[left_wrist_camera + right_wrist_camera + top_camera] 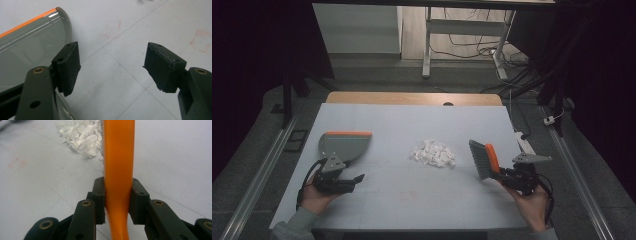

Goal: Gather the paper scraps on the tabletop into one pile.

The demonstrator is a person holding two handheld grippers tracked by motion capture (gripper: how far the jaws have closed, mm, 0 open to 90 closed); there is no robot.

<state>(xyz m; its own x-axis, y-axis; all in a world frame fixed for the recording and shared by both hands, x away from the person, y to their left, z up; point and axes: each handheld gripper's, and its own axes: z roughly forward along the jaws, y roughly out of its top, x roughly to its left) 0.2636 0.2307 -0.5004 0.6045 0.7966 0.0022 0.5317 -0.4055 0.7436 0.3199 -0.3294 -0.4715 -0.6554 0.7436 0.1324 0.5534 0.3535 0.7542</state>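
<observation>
**Brush gripped, dustpan waiting, scraps between them**

We see a white-topped desk (412, 200) with a small heap of white paper scraps (432, 153) lying near its middle, a little toward the right edge. Our right tool (117, 195) is clamped on the orange plastic handle of a hand brush with grey bristles (483, 159), the jaws pressing the handle from both sides. The brush stands just beside the heap on the side of the desk's right edge, bristles turned toward the scraps. We judge it is held that way so a stroke toward the left edge would push the scraps along the surface.

The grey plastic dustpan with an orange lip (343, 144) rests flat on the desk toward the left edge, well apart from the heap. Our left tool (112, 67) hovers at the pan's near side with its jaws spread wide and nothing between them; one jaw sits just beside the pan's curved wall. We take this as readiness to steady or take hold of the pan, which lies where swept scraps could be collected. No scraps lie in the pan yet, so the sweeping appears not yet begun.
</observation>
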